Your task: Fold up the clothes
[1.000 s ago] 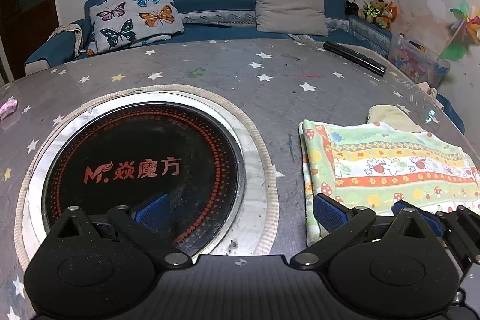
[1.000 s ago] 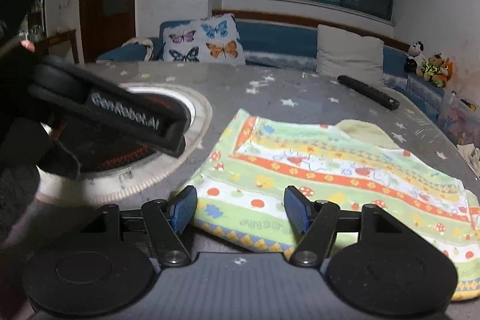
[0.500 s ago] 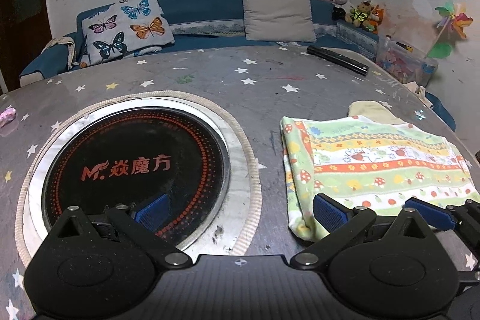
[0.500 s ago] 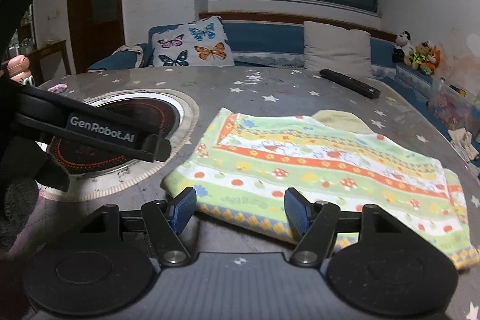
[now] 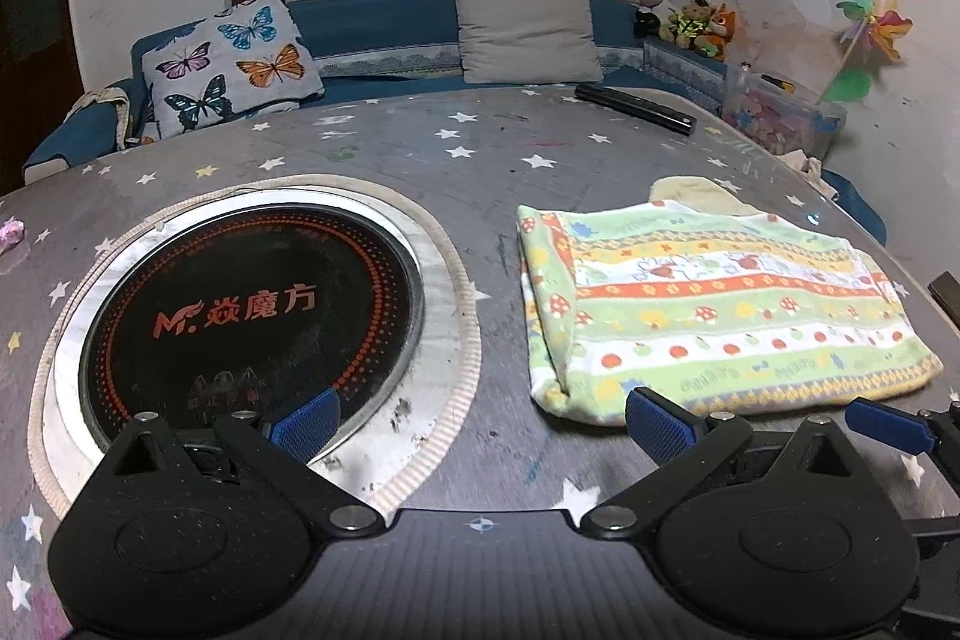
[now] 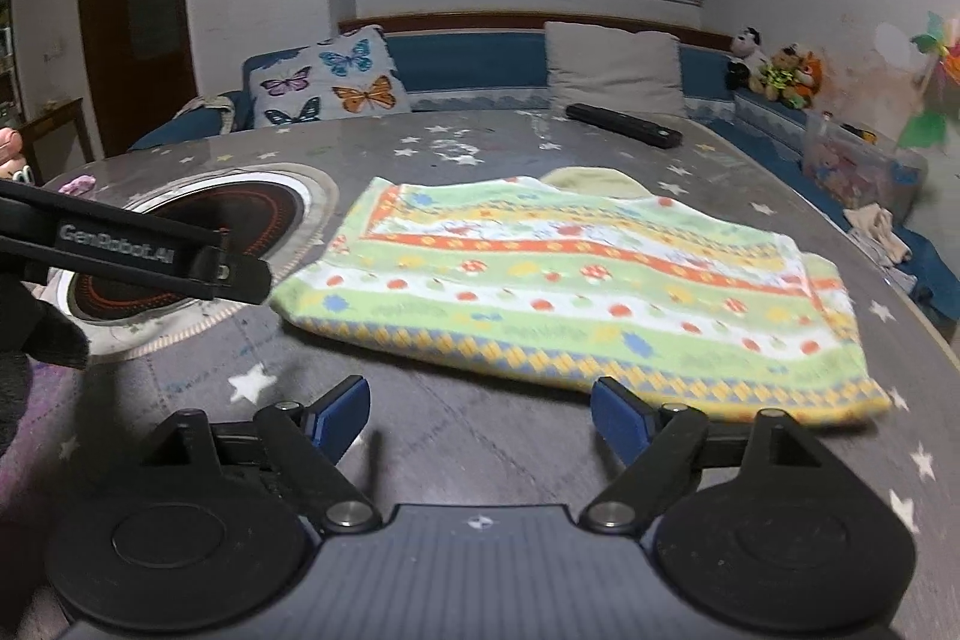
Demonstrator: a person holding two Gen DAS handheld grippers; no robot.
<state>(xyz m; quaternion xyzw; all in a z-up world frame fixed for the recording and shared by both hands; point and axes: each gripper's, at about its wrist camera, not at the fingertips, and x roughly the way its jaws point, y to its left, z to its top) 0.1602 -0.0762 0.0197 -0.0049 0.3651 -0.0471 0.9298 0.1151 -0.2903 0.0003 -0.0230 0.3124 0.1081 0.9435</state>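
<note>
While the folded cloth [image 6: 576,292] lies flat on the counter [image 6: 480,142], both tongs, left [image 5: 480,418] and right [image 6: 480,415], hover low beside its near edge, spread wide, gripping nothing.

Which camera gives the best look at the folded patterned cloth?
The right wrist view: the folded cloth fills the middle, all edges visible, though slightly blurred. The left wrist view shows it sharper but off to the right, near corner behind a jaw.

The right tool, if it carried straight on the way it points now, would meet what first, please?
Probably the near edge of the folded cloth, just ahead of the open right tool; only bare table lies between, though depth is unclear.
</note>
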